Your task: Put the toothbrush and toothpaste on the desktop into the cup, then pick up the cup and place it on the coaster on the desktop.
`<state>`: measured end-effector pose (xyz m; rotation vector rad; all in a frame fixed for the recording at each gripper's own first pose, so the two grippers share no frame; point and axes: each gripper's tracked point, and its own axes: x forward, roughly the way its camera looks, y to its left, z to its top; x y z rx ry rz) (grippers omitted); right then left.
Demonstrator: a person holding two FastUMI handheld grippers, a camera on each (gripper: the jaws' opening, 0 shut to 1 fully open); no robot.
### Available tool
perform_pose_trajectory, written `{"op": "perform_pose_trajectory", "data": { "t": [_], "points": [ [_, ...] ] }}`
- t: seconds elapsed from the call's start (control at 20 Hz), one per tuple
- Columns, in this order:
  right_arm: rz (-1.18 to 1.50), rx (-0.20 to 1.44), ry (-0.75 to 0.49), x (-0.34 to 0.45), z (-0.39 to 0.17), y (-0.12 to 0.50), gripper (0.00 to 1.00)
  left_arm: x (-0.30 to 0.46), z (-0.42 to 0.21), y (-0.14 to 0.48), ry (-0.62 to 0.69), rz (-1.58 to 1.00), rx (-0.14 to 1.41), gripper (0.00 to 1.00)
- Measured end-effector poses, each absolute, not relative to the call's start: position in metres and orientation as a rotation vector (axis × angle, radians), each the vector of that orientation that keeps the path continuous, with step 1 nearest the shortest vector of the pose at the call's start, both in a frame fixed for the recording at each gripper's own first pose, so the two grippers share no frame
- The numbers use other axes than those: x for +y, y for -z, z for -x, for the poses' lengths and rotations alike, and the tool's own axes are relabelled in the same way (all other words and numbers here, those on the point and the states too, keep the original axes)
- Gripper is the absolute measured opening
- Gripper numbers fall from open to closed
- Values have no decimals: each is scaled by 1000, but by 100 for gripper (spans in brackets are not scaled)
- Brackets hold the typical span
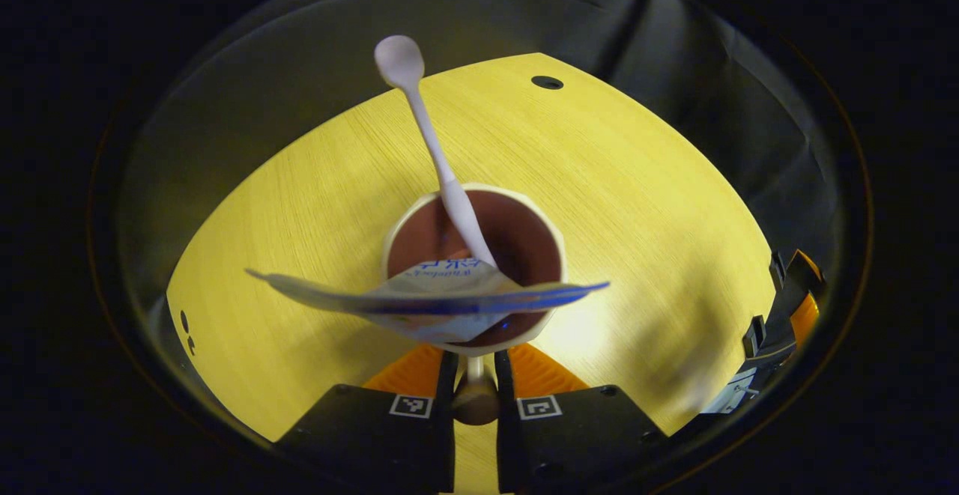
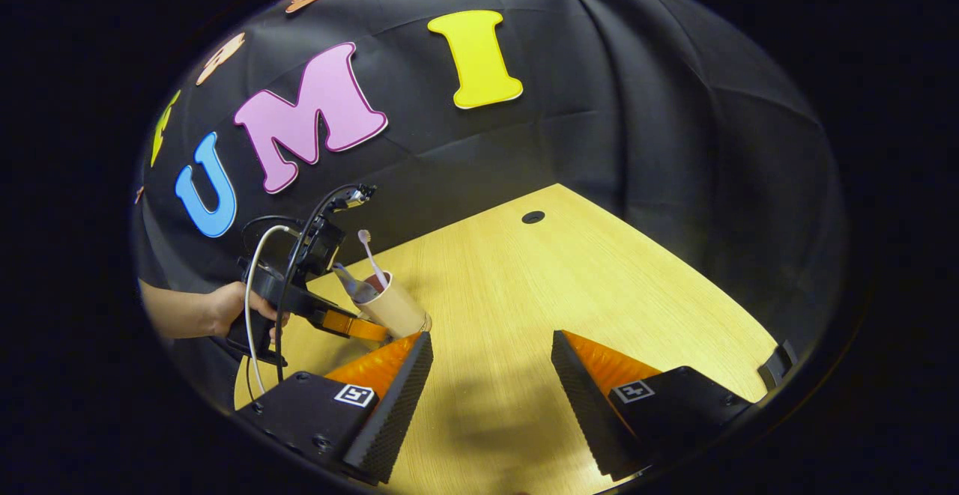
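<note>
The cup, white outside and brown inside, sits right in front of my left gripper, whose fingers are shut on its near wall. A white toothbrush stands in it, head up. The toothpaste tube is also in it, with its flat crimped end spread across the rim. In the right gripper view the cup leans away from the left gripper, just over the table. A hand holds that gripper. My right gripper is open over bare wood, to the right of the cup.
The light wooden table has a round cable hole near its far edge, also in the right gripper view. Black cloth walls close the table in behind. The right gripper shows at the right edge of the left gripper view.
</note>
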<state>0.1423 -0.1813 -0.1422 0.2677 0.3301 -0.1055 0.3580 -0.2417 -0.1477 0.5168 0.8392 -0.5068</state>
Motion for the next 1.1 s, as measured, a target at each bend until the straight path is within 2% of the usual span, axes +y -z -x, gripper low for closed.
{"op": "perform_pose_trajectory", "data": {
  "t": [0.05, 0.1, 0.15, 0.2, 0.25, 0.4, 0.6, 0.65, 0.7, 0.8, 1.1],
  "points": [
    [-268, 329, 102, -180, -142, 141, 98, -242, -358, 147, 497, -519, 835, 24],
    [-266, 329, 98, -179, -143, 141, 98, -242, -357, 143, 494, -515, 818, 34],
    [-263, 329, 96, -178, -144, 141, 98, -242, -352, 139, 496, -506, 810, 33],
    [-263, 330, 94, -177, -145, 140, 98, -244, -349, 135, 501, -495, 802, 39],
    [-263, 328, 90, -176, -144, 139, 98, -243, -344, 133, 508, -481, 797, 59],
    [-256, 320, 80, -172, -140, 133, 98, -238, -323, 114, 525, -420, 770, 97],
    [-249, 300, 62, -159, -130, 118, 98, -209, -288, 73, 499, -353, 634, 98],
    [-244, 290, 58, -155, -125, 111, 98, -201, -277, 62, 489, -329, 590, 94],
    [-237, 274, 52, -150, -122, 103, 98, -193, -263, 53, 483, -299, 551, 99],
    [-223, 252, 36, -138, -112, 89, 98, -172, -235, 29, 469, -236, 451, 99],
    [-160, 181, -22, -89, -73, 39, 98, -100, -143, -30, 343, -131, 165, 99]
  ]
}}
